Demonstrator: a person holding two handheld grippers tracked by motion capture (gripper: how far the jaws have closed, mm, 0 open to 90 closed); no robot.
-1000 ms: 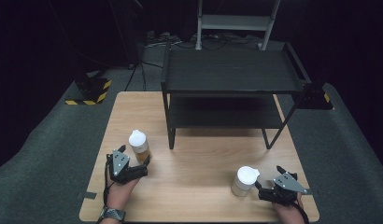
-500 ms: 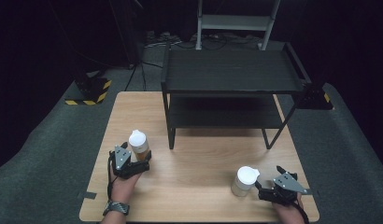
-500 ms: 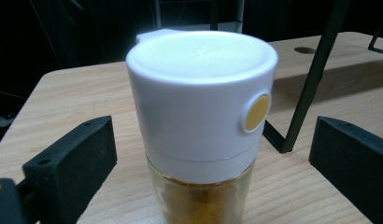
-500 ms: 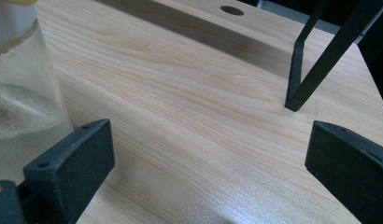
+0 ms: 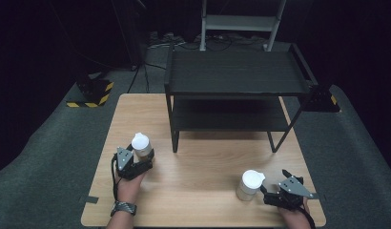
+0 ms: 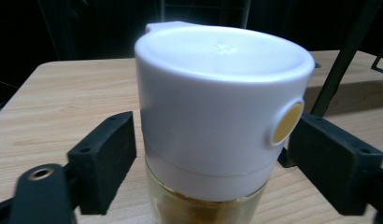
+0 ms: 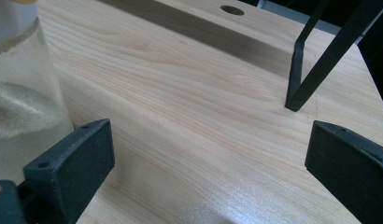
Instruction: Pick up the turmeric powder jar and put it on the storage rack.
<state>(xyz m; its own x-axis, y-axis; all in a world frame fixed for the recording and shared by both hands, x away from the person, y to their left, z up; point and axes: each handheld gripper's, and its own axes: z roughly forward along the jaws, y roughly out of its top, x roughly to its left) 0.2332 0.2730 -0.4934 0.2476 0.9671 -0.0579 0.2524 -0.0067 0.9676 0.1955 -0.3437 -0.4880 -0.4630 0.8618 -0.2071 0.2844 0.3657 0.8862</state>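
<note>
The left tool (image 5: 142, 161) is straddling a white-capped jar of yellowish powder (image 5: 141, 146), which is standing upright near the left edge of the wooden surface (image 5: 203, 157), just left of the black two-tier rack (image 5: 234, 95). In the left gripper view the jar (image 6: 217, 126) is sitting squarely between the two black pads (image 6: 103, 158), long axis vertical; the jaws have just been closing in on it, yet a sliver of gap is showing on each side at cap height, so I am judging them near but not yet pressing. The jar is lying straight ahead of this tool, so only the last squeeze is looking necessary. The right tool (image 5: 270, 188) is resting at the near right corner with its jaws wide apart and nothing between them; a second white-capped jar (image 5: 249, 185) is standing just to its left, outside the left pad (image 7: 73, 168).
</note>
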